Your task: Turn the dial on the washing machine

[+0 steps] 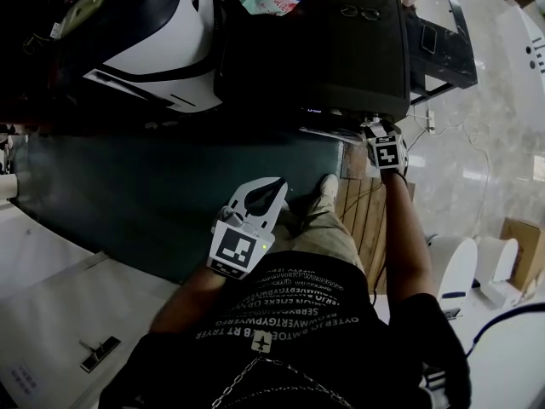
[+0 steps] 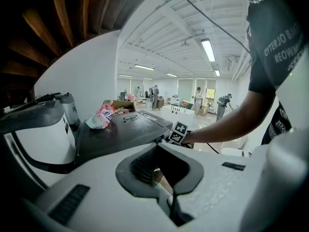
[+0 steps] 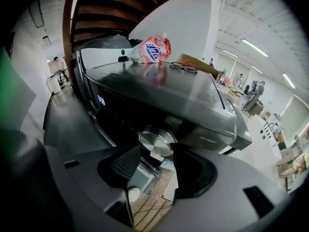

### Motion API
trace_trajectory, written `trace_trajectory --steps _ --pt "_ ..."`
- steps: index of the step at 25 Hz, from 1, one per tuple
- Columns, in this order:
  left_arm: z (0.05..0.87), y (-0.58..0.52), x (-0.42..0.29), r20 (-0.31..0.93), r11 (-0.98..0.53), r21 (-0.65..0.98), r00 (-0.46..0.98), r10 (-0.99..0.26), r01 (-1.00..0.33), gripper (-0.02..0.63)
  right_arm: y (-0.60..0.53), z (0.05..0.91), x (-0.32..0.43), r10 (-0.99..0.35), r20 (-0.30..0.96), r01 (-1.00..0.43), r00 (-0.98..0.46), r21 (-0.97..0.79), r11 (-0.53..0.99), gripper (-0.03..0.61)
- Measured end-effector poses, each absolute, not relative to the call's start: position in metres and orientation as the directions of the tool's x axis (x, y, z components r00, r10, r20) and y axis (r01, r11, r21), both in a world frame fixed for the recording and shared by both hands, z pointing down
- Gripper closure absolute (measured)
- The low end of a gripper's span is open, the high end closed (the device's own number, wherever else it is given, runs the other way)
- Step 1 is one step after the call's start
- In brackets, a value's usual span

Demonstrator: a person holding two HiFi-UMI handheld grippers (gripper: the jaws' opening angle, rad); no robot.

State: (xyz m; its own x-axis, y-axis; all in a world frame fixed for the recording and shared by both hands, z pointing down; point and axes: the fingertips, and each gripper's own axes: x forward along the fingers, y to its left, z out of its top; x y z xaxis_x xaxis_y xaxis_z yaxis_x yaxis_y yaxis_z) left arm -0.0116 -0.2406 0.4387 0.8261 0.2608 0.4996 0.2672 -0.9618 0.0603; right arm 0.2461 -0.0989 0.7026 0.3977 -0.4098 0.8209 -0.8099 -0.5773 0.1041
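**Head view.** The left gripper (image 1: pixel 260 196) has curved white plastic fingers spread apart and empty, well short of the dark, boxy washing machine (image 1: pixel 324 54). The right gripper (image 1: pixel 381 135) is at its front panel.

**Left gripper view.** Ribbed dark pads (image 2: pixel 144 166) stand apart, with only wooden floor (image 2: pixel 161 178) between them.

**Right gripper view.** The round brushed-metal dial (image 3: pixel 157 140) lies between the widely parted fingertips (image 3: pixel 124 163). No pad visibly presses it.
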Motion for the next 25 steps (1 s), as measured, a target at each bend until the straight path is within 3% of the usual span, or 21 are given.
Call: trace_trajectory --steps 10,25 --pt "0.432 -0.261 -0.03 0.478 -0.968 0.048 0.845 0.238 0.246 0.607 -0.116 0.677 0.235 -0.43 0.777 -0.794 0.459 0.143 -0.59 0.388" --pt "0.435 -0.27 -0.049 0.503 -0.973 0.05 0.836 0.219 0.224 0.608 -0.104 0.692 0.239 -0.355 0.825 -0.795 0.439 0.173 -0.581 0.364"
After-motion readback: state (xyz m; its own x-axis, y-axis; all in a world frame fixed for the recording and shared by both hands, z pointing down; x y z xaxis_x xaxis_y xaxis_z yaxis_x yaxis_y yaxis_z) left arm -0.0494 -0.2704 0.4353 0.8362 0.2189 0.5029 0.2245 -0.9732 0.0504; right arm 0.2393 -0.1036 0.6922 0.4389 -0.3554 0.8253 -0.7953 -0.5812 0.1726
